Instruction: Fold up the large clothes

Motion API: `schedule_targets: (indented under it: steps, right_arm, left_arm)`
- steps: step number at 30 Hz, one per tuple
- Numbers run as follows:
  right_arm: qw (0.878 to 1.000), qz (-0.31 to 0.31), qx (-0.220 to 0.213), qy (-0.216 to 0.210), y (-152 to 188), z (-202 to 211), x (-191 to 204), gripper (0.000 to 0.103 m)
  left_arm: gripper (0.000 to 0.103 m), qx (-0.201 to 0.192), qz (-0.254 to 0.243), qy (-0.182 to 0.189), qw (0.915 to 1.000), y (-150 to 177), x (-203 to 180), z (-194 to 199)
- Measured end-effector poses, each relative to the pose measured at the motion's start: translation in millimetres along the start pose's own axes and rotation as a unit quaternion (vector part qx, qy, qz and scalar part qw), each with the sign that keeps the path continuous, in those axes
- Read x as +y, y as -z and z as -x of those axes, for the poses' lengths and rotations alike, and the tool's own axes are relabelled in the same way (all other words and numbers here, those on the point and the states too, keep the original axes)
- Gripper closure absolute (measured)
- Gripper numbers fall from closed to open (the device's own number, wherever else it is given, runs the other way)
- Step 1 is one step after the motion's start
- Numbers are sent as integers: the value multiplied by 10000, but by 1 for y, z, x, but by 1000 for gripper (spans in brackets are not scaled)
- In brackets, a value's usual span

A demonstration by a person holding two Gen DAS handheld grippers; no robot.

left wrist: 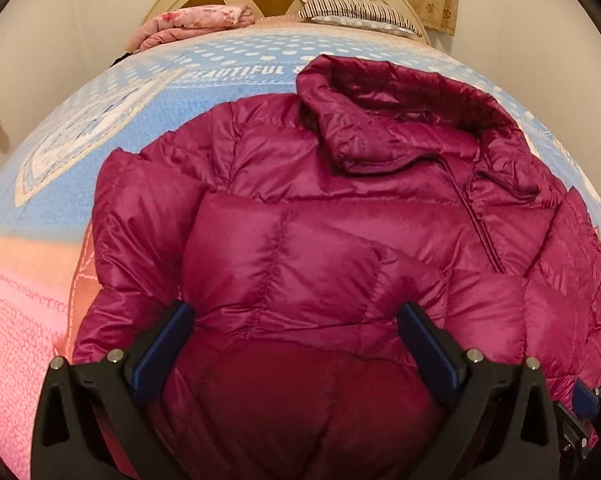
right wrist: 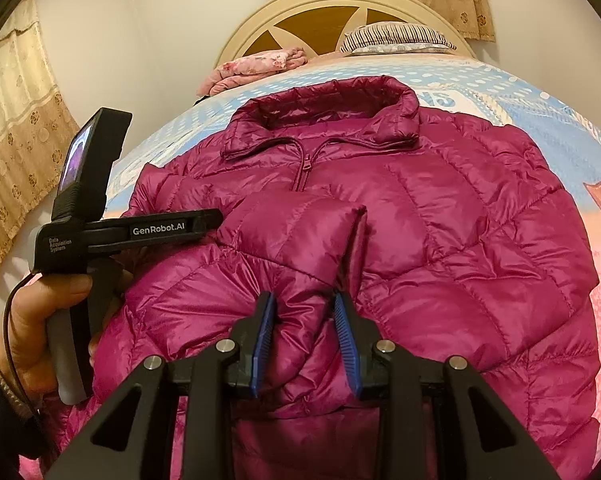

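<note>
Spread across a bed (left wrist: pixel 100 120) covered in a blue dotted and pink printed sheet, a magenta quilted down jacket (left wrist: pixel 340 240) lies front side up, its zip closed and its hood (left wrist: pixel 400 120) toward the headboard (right wrist: pixel 320 12). One sleeve (right wrist: pixel 300 232) is folded in over the chest, the cuff pointing to the middle of the garment. The right gripper (right wrist: pixel 305 320) stands at the near edge of the jacket with its jaws narrowed around a puffy fold of the sleeve, the blue pads pressing into the fabric on both sides. The left gripper (left wrist: pixel 296 320) hangs over the lower part of the jacket, jaws wide, with only padding below them and nothing pinched. From the right wrist view the left gripper shows at the left, a hand (right wrist: pixel 40 320) wrapped around its grey handle and a small screen (right wrist: pixel 76 156) raised on top. At the far end of the bed, a folded pink floral blanket (left wrist: pixel 196 24) and a striped pillow (left wrist: pixel 360 12) rest against the headboard. Patterned beige curtains (right wrist: pixel 20 140) hang at the walls.
</note>
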State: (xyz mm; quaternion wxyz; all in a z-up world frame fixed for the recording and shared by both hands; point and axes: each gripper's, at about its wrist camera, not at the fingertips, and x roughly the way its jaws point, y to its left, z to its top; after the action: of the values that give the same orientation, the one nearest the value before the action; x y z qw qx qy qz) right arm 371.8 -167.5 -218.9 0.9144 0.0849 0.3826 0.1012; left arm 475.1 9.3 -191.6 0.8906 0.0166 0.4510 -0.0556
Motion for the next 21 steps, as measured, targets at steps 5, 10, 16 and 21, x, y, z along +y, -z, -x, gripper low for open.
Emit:
schedule_targets:
  steps: [5, 10, 16, 21]
  right_arm:
    - [9999, -64, 112, -4, -1, -4, -2, 70]
    - [9998, -132, 125, -33, -1, -5, -5, 70]
    - [9998, -137, 134, -33, -1, -6, -5, 70]
    - [9998, -154, 126, -61, 0, -6, -5, 69]
  left_arm:
    - [0, -38, -46, -106, 9999, -2, -1, 4]
    - [0, -365, -69, -237, 9990, -1, -1, 29]
    - [0, -505, -19, -145, 9986, -16, 1, 31]
    - [0, -64, -175, -476, 9987, -6, -6, -8]
